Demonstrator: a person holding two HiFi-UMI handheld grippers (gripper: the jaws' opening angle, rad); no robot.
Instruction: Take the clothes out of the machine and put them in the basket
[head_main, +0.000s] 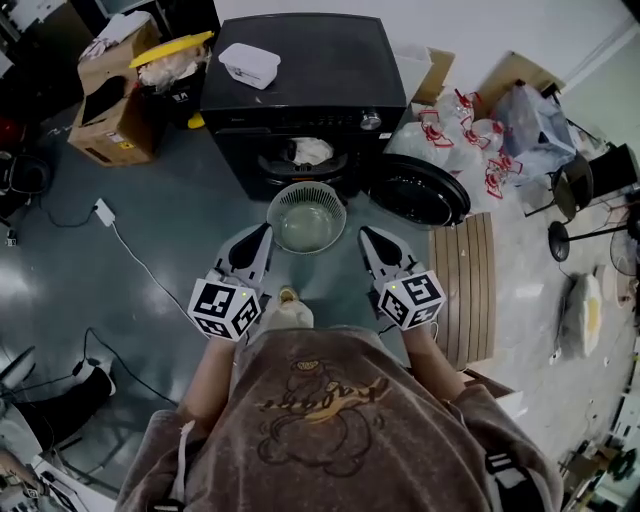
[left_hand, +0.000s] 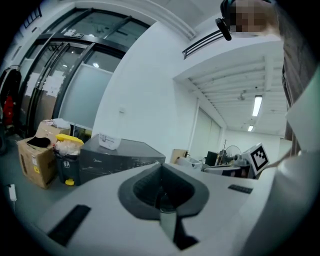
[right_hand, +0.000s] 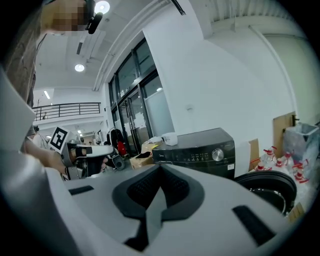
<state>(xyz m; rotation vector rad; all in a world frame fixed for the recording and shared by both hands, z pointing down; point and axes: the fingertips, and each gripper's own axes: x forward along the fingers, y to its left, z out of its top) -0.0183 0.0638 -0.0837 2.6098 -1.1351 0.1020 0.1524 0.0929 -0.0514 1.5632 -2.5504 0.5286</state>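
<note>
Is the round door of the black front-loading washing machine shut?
No, the round door of the black washing machine is swung open to the right, showing white cloth inside.

Head view is evenly lit from overhead at moderate brightness, and a soft sheen is seen on the floor (head_main: 170, 220); shadows are faint and diffuse. The black top of the machine (head_main: 300, 60) is rendered dark, with a pale reflection. Strong barrel distortion is noted in all three views, and both gripper views are vignetted to black at the corners. Left gripper view is lit by ceiling strip lights (left_hand: 257, 105), slightly blown out, with a cool cast over the white walls. In the right gripper view the round ceiling lamps (right_hand: 102, 6) are flared, and light is admitted through the glass wall (right_hand: 132, 105). Soft focus is noted on the left gripper (left_hand: 161, 180) and the right gripper (right_hand: 159, 182), close to the lens — backgrounds are sharper.
</note>
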